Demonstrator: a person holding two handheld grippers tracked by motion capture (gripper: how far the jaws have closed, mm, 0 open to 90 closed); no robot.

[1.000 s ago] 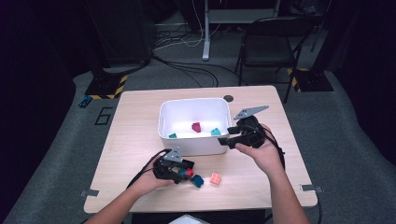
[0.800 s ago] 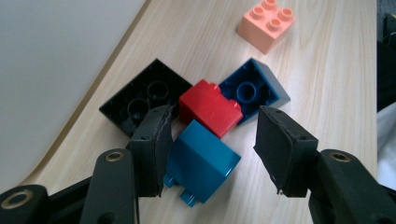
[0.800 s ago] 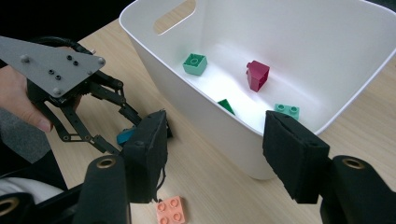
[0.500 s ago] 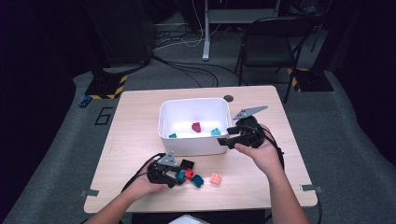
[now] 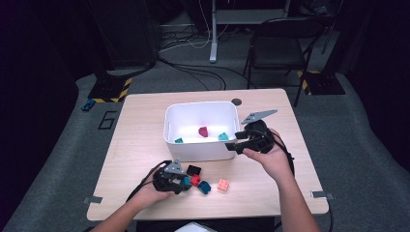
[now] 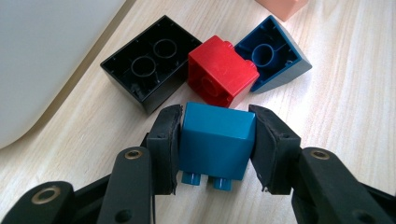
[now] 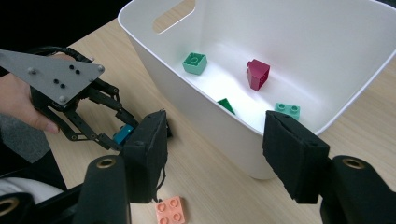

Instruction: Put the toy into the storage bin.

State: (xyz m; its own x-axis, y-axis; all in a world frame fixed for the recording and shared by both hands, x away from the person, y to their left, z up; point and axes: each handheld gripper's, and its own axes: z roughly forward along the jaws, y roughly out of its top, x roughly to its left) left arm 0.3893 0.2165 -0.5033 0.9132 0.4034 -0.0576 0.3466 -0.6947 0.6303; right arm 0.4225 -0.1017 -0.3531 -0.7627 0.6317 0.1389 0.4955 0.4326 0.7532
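floor: grey carpet (image 5: 58, 145), dark around the edges
tabletop: light wood (image 5: 140, 130), tape tabs at the near corners
chair: black folding chair (image 5: 278, 48) behind the tabletop, right of centre
post: white metal leg (image 5: 213, 34) at the back, cables (image 5: 193, 72) across the floor near it
hazard tape: yellow-black strips (image 5: 110, 89) left and right
light: dim room, tabletop lit

Near the white bin (image 5: 193, 145), the left gripper (image 5: 183, 181) lies low at its front side, jaws pressed against both flanks of a blue brick (image 6: 217, 140), the left hand (image 5: 152, 191) wrapped behind it. The right gripper (image 5: 237, 146) hangs by the bin's right front corner, jaws spread wide apart, apparently just above the rim, with the right hand (image 5: 270, 157) gripping it.
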